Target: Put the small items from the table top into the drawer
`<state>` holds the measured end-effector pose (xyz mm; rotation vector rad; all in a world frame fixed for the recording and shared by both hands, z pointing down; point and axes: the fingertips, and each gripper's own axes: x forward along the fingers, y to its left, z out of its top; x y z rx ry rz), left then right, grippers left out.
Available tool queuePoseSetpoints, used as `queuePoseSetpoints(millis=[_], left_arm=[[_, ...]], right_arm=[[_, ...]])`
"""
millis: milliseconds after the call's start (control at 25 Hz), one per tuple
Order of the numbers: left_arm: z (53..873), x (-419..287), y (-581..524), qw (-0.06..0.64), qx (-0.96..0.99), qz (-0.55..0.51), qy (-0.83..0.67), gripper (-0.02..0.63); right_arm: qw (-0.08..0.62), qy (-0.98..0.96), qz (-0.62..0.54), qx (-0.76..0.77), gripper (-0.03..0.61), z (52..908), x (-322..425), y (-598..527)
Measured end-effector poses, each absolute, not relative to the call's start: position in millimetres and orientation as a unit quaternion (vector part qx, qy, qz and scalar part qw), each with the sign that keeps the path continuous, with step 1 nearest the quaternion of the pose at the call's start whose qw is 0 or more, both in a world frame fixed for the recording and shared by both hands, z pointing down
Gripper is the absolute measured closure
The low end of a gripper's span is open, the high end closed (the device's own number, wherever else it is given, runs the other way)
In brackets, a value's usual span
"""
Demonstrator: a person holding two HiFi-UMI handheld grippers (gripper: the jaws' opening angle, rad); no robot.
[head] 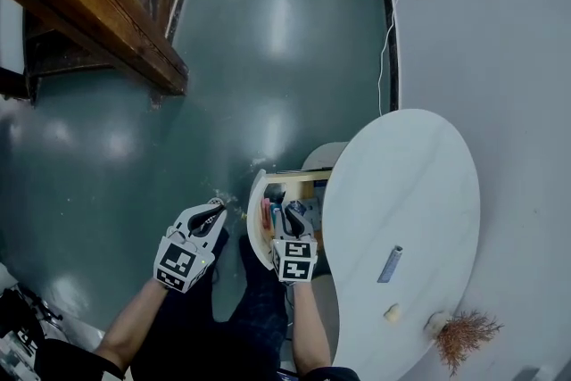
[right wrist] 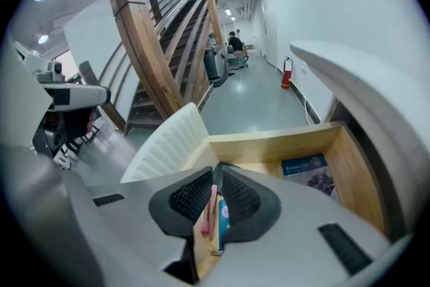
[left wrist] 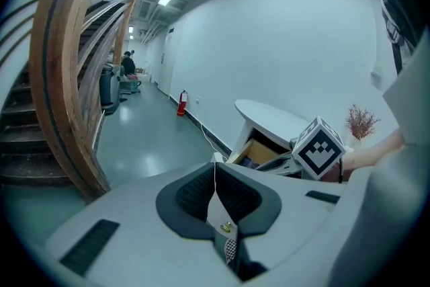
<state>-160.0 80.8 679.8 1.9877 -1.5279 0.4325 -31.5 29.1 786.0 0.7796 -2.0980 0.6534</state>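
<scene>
Hovering over the open wooden drawer (right wrist: 269, 138), the right gripper (right wrist: 215, 178) has its jaws a sliver apart. Nothing reads as pinched. A pink strip (right wrist: 209, 210) and a blue packet (right wrist: 223, 220) show through the gap, lying on the drawer floor. A blue booklet (right wrist: 306, 173) lies further in, well apart from them. The left gripper (left wrist: 215, 168) has its jaws pressed together and empty, held off to the side over the floor.

Still out on the counter (head: 401, 183): a grey stick (head: 390, 264) and a small cream lump (head: 391, 312), with a dried plant (head: 464, 336) just beyond the lump at the near edge.

Hazards, judged from this layout:
- The drawer sits tucked under the counter's overhang. A gripper coming straight out could clip the counter's edge from below.
- The right jaws are too narrow for either remaining item. Reaching without widening them would shove the item instead of straddling it.
- The grey stick looks rounded. A nudge from one jaw could roll it toward the counter's edge and onto the floor.
- The cream lump lies near the dried plant, so a wide approach could snag the twigs or tip the plant.
- The pink strip and blue packet lie close to the drawer's front. A drop on top of them may bounce out.
</scene>
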Motion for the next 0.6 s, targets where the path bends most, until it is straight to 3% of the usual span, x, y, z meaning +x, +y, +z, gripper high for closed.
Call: queuePoseSetpoints(millis=[600], left_arm=[[545,-131,59,0.222,0.798,0.134,-0.544,0.594]], right_arm=[[0.297,-0.860,0.206,0.359,0.537,611,-27,19]])
